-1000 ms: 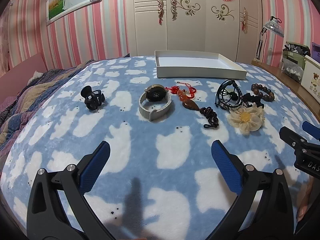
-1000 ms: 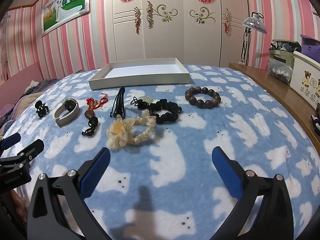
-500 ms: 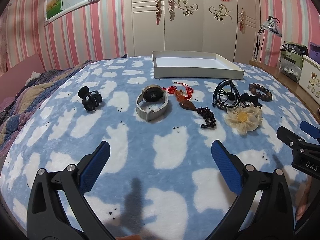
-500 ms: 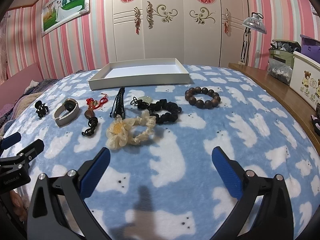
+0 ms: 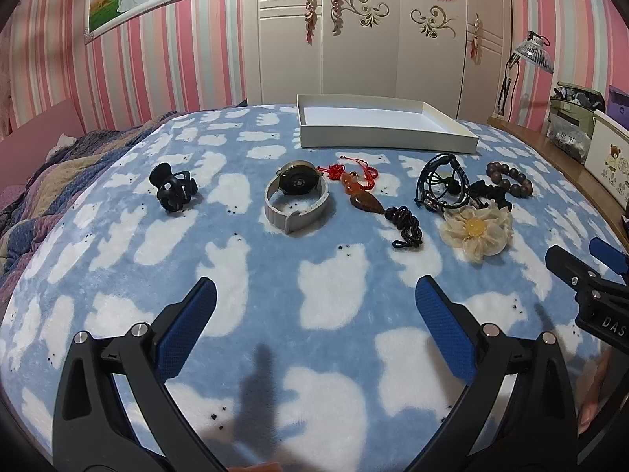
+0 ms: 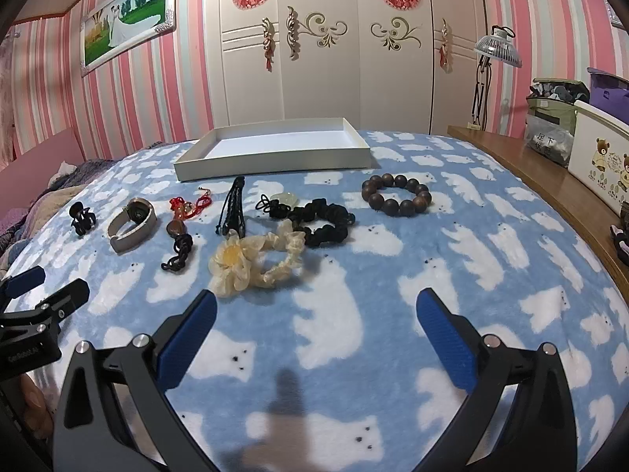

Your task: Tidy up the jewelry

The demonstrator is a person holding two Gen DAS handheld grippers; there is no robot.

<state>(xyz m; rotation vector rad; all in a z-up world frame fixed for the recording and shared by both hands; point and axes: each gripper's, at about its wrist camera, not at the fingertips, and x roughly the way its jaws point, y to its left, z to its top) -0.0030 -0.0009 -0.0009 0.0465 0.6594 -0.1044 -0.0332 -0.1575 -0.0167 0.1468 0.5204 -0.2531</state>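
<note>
On the blue bear-print blanket [image 5: 326, 275] lies a row of pieces: a black hair claw [image 5: 173, 190], a grey-strap watch [image 5: 295, 200], a red-corded amber pendant [image 5: 363, 196], a dark cord bracelet [image 5: 442, 187], a cream flower scrunchie [image 6: 251, 257], a black scrunchie [image 6: 324, 222] and a wooden bead bracelet [image 6: 396, 194]. Behind them sits an empty white tray [image 5: 383, 133]. My left gripper [image 5: 314, 314] hovers open in front of the watch and pendant. My right gripper [image 6: 314, 320] hovers open just before the cream scrunchie. Neither holds anything.
A wooden ledge [image 6: 550, 181] runs along the right with a bear-print box [image 6: 601, 157], bags and a lamp [image 6: 497, 53]. A striped quilt [image 5: 47, 181] lies at the left. A white wardrobe [image 6: 326, 59] stands behind the bed.
The left view has shifted slightly, so the items sit a little lower and nearer the left. The right gripper has stayed almost still. Both remain open.
</note>
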